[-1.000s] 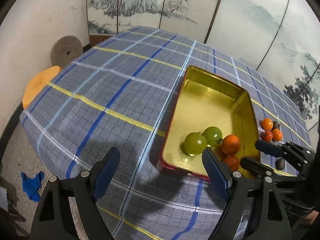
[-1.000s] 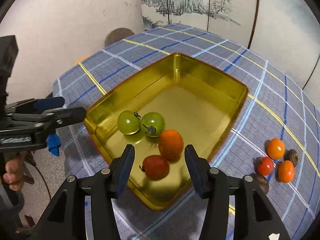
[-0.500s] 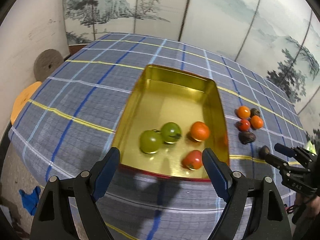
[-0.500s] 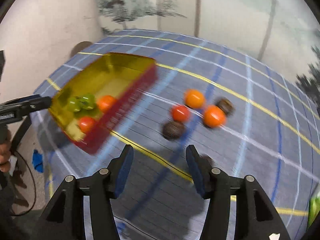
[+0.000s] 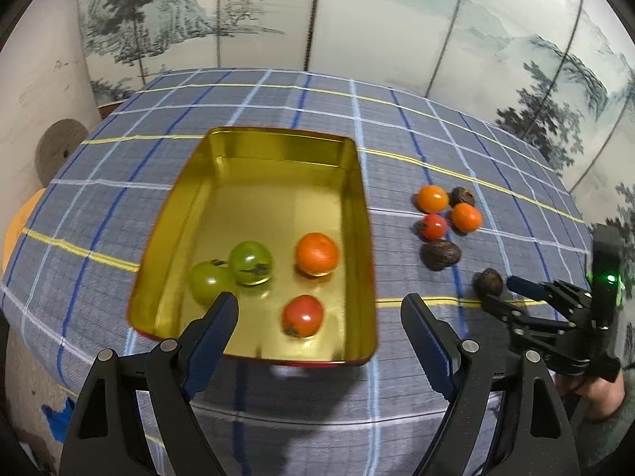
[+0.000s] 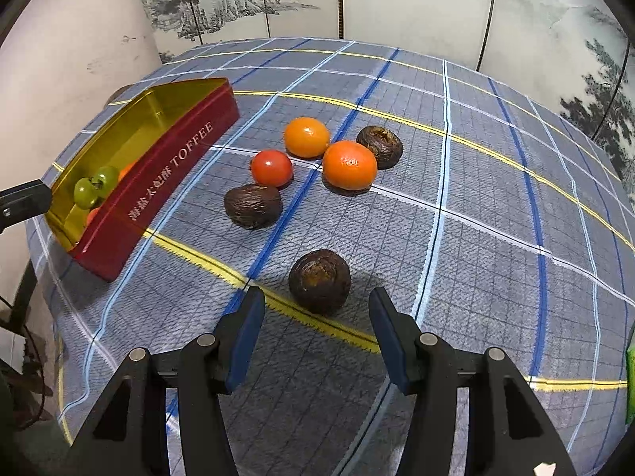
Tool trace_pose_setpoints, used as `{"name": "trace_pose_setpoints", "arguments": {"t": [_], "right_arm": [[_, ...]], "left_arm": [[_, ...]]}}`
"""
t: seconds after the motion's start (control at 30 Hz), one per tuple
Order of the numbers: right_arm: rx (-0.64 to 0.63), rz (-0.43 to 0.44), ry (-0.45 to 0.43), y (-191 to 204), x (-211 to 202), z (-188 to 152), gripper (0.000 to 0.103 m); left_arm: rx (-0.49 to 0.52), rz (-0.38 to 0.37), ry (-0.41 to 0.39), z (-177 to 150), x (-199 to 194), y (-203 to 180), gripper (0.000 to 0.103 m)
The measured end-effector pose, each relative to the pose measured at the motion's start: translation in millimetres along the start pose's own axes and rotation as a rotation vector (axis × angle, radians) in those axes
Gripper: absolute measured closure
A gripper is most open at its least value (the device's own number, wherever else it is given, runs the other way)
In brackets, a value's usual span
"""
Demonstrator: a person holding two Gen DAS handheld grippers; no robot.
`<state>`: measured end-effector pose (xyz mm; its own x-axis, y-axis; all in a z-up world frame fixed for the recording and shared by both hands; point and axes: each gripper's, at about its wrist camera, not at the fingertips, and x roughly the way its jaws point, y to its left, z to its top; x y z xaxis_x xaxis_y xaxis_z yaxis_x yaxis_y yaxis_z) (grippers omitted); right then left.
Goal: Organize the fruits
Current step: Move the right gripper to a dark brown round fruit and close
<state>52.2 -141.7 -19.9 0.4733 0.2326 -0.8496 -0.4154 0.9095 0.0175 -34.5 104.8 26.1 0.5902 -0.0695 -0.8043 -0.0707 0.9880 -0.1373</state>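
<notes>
1. The left claw (image 5: 319, 313) is held with its jaws wide apart and nothing between them, above the near end of the gold tin (image 5: 359, 214).
2. Inside the tin, four fruits are seen: a red tomato (image 5: 302, 315) just ahead of the left claw and between the lines of its fingers, an orange fruit (image 5: 316, 254) beyond that, and two green tomatoes (image 5: 232, 271) touching each other, ahead of the claw's left finger.
3. The tin is seen resting on the checked counter (image 6: 496, 198), with its red outer wall bearing the word TOFFEE in the right wrist view.
4. The right claw (image 6: 316, 309) is held with its jaws apart, nothing being gripped.
5. A dark wrinkled fruit (image 6: 319, 279) is found on the counter just ahead of the right claw, in line with the gap between its fingers but untouched by the pads.
6. Further ahead of the right claw, a cluster is seen: a second dark fruit (image 6: 253, 205), a red tomato (image 6: 272, 167), two orange fruits (image 6: 349, 164) touching each other, and a third dark fruit (image 6: 380, 146) behind them.
7. The cluster lies to the right of the tin, apart from it.
8. A folding screen (image 5: 397, 20) painted with trees is seen behind the counter.
</notes>
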Motion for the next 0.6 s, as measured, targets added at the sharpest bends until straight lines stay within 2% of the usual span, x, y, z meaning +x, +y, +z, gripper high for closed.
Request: {"name": "trace_pose_setpoints", "arguments": {"t": [0.23, 0.6], "right_arm": [[0.004, 0.002, 0.005, 0, 13, 4, 0.051], [-0.051, -0.017, 0.002, 6, 18, 3, 0.052]], "left_arm": [[0.045, -0.03, 0.01, 5, 9, -25, 0.019], [0.056, -0.033, 0.042, 8, 23, -38, 0.019]]}}
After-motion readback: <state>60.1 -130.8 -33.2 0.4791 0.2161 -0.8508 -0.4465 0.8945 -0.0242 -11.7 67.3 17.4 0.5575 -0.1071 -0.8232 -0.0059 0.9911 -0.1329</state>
